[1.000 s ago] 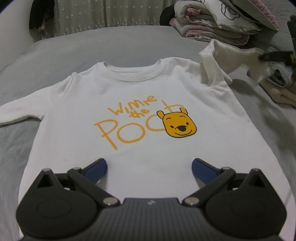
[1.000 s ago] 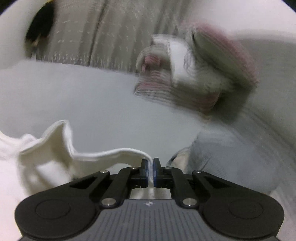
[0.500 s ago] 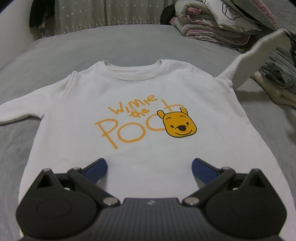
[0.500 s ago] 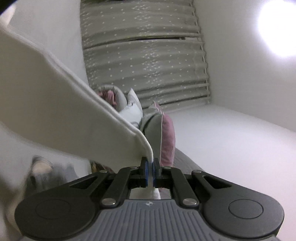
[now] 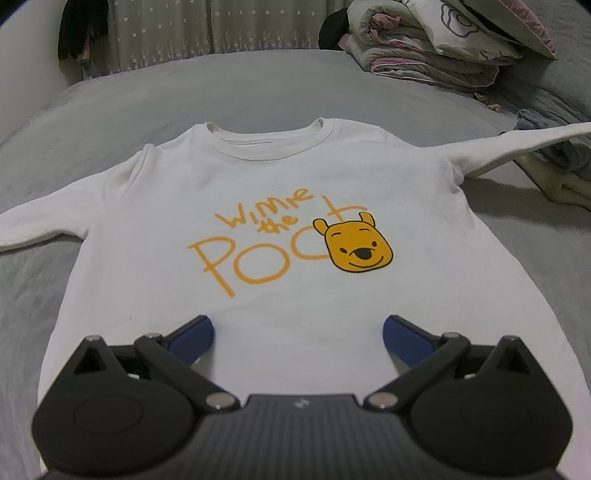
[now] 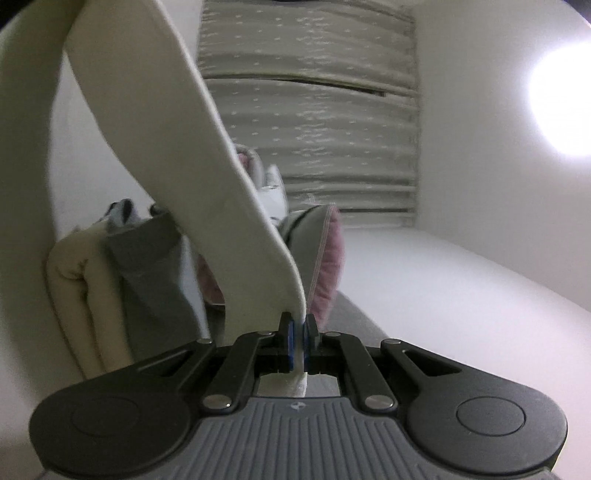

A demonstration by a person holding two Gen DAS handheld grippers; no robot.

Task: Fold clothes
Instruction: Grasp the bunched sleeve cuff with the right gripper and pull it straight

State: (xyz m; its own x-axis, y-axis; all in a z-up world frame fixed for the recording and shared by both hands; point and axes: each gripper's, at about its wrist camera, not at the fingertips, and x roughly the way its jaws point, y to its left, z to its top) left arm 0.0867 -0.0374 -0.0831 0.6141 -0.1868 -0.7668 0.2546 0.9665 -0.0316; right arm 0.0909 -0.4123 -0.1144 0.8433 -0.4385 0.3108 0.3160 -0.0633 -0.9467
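Note:
A white long-sleeved shirt (image 5: pixel 288 206) with an orange bear print lies face up on the grey bed (image 5: pixel 184 92). My left gripper (image 5: pixel 298 332) hovers open over the shirt's lower hem, nothing between its blue pads. The shirt's right sleeve (image 5: pixel 517 146) is pulled out taut to the right, off the bed surface. In the right wrist view my right gripper (image 6: pixel 299 334) is shut on the cuff of that sleeve (image 6: pixel 192 155), which stretches up and away to the left. The right gripper itself is out of the left wrist view.
Folded quilts and a pillow (image 5: pixel 436 40) are stacked at the bed's far right corner. A pile of beige and grey clothes (image 5: pixel 561 173) lies at the right edge, under the stretched sleeve. A curtain (image 5: pixel 184 33) hangs behind the bed.
The right sleeve, crumpled near the shoulder a second ago, has been drawn out to the right and lowered to a nearly level line. My right gripper rolled and dropped. The left gripper stayed put.

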